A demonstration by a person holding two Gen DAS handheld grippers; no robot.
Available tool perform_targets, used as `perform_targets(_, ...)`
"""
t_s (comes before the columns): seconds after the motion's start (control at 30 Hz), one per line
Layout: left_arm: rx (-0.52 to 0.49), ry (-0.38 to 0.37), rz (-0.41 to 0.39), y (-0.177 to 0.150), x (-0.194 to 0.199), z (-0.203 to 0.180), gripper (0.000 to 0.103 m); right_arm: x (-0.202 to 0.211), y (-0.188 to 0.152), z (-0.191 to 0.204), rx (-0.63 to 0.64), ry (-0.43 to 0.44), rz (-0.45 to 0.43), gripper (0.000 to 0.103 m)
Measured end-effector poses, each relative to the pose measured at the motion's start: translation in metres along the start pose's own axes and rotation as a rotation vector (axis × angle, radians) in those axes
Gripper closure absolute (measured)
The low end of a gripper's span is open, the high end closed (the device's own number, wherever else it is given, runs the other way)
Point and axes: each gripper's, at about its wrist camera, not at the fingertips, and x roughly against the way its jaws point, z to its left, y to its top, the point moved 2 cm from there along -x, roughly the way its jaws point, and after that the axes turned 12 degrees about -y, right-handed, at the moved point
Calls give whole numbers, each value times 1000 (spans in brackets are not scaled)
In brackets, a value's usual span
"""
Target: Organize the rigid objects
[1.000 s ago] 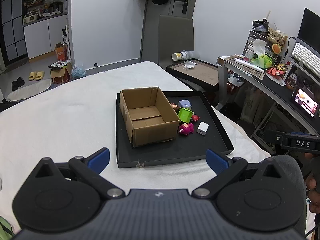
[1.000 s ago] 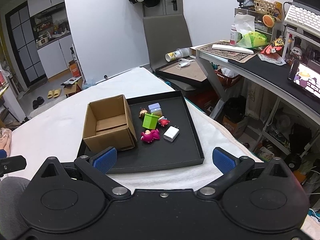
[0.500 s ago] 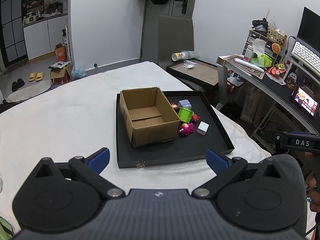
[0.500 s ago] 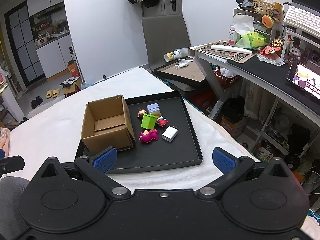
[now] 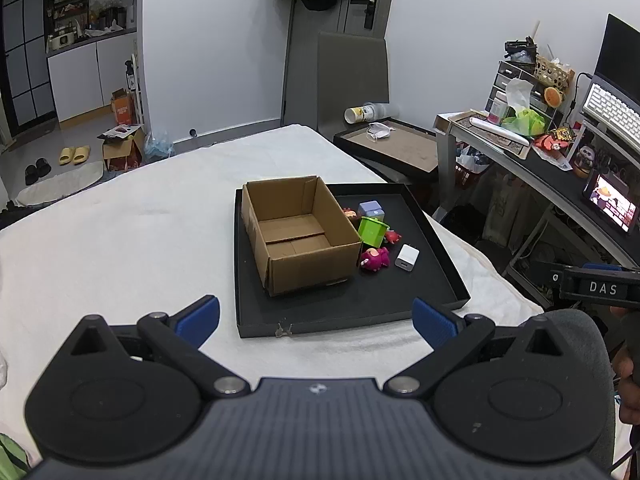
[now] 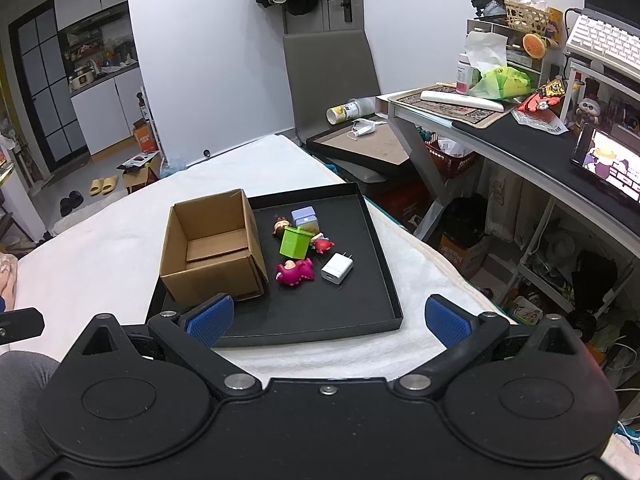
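**Right wrist view closed in on the tray; nothing grasped**

Over the last second the right gripper (image 6: 327, 316) crept nearer the black tray (image 6: 394, 280), jaws wide and empty. The left gripper (image 5: 316, 318) barely moved, equally wide. Frame centre: white charger (image 6: 337, 268), pink toy (image 6: 295, 273) and green box (image 6: 296, 242) remained outside the empty cardboard box (image 6: 212, 246), so sorting hadn't begun.

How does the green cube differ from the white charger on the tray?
The green cube is bright green and stands upright like a small lidded box; the white charger is white, flatter and lies on its side, prongs pointing away. The cube sits amid the toys; the charger lies apart, nearer the tray's right wall. Both rest on the black tray, outside the cardboard box.
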Motion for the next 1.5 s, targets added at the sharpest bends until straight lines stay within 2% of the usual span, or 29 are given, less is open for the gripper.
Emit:
perform_targets(0.63,38,16,10,-3,-8,15,1,-11,-7,2,4,8,15,0)
perform_targets(1.0,83,24,40,2,-52,36,2,-60,-16,10,-5,92,84,0)
perform_targets(1.5,145,29,108,24,-110,68,4,-118,5,18,-48,85,120,2)
